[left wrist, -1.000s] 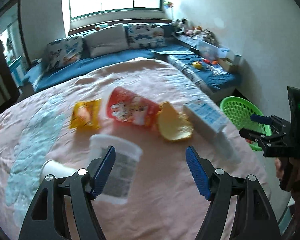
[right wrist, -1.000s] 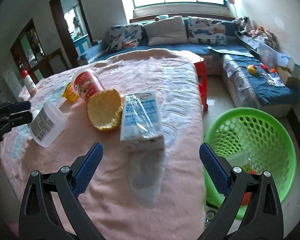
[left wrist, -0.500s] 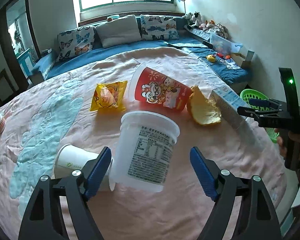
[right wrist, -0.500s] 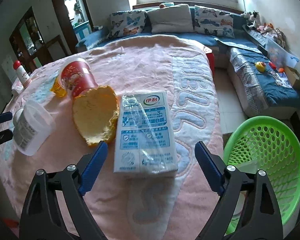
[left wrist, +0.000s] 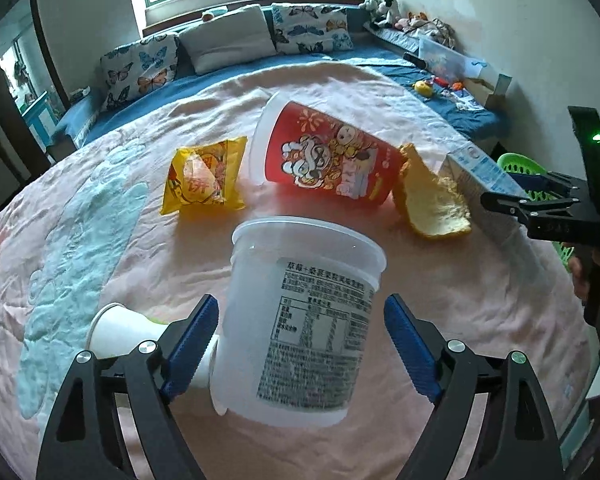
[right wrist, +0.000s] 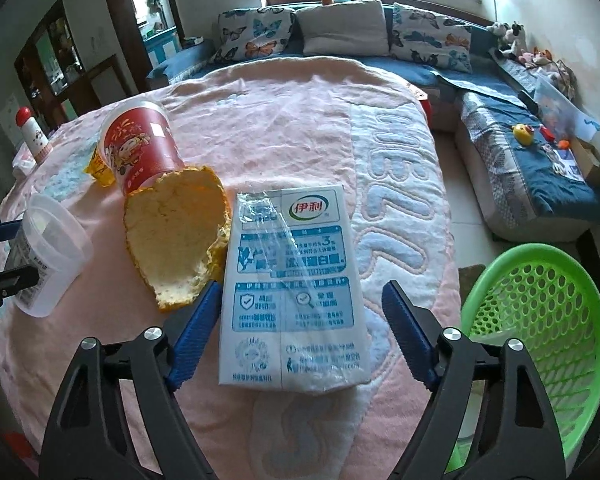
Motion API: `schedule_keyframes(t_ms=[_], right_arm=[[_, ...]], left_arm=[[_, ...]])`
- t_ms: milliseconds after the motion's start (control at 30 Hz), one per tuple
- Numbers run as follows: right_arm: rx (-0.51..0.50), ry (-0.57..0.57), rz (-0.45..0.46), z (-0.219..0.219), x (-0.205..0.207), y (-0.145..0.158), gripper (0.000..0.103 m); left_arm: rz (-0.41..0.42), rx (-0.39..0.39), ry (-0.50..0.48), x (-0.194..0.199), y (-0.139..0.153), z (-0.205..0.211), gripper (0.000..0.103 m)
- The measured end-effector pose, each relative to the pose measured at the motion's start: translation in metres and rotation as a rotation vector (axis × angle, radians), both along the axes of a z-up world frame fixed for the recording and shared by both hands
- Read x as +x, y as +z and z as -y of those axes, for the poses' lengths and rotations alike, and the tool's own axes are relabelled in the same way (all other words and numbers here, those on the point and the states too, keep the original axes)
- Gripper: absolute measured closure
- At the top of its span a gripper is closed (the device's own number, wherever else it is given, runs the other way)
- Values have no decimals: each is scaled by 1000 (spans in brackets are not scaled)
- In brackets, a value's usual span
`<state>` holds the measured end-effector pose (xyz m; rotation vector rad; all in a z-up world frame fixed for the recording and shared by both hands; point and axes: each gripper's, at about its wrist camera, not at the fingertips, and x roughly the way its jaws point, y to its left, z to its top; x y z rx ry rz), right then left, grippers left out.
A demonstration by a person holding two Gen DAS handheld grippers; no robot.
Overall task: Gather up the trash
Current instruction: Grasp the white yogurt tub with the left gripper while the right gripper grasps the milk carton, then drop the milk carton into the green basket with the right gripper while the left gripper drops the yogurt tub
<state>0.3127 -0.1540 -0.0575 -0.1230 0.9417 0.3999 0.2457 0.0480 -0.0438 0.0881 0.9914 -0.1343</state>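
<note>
while widening, left gripper (left wrist: 302, 334) around clear tub (left wrist: 300, 320); right gripper (right wrist: 296, 320), narrowing, astride milk carton (right wrist: 296, 292), neither gripped

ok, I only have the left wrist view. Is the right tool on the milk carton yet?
Observer: Not yet. The right tool straddles the milk carton. Its jaws have just been closing, but neither pad touches it.
Operator: Anything crowding it?
Observer: The orange peel lies against the carton's left edge, close to the tool's left finger.
Operator: Where's the basket?
Observer: The green basket stands on the floor to the carton's right, mouth up.
</note>
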Motion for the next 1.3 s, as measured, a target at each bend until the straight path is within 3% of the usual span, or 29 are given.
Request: schedule_keyframes(t_ms=[300, 433, 667, 1000, 1300], right_arm=[[-9, -9, -19, -4, 12, -6, 27], [-6, -11, -33, -4, 14, -8, 38], [29, -42, -22, 11, 5, -1, 38], [56, -199, 21, 90, -22, 20, 38], [-15, -412, -7, 184, -27, 3, 38]], left_arm=[[-13, 44, -26, 9, -9, 8, 21], [-23, 57, -34, 12, -13, 8, 21], [-33, 66, -44, 16, -17, 6, 23], [8, 24, -75, 1, -5, 16, 24], [68, -44, -141, -10, 28, 43, 25]])
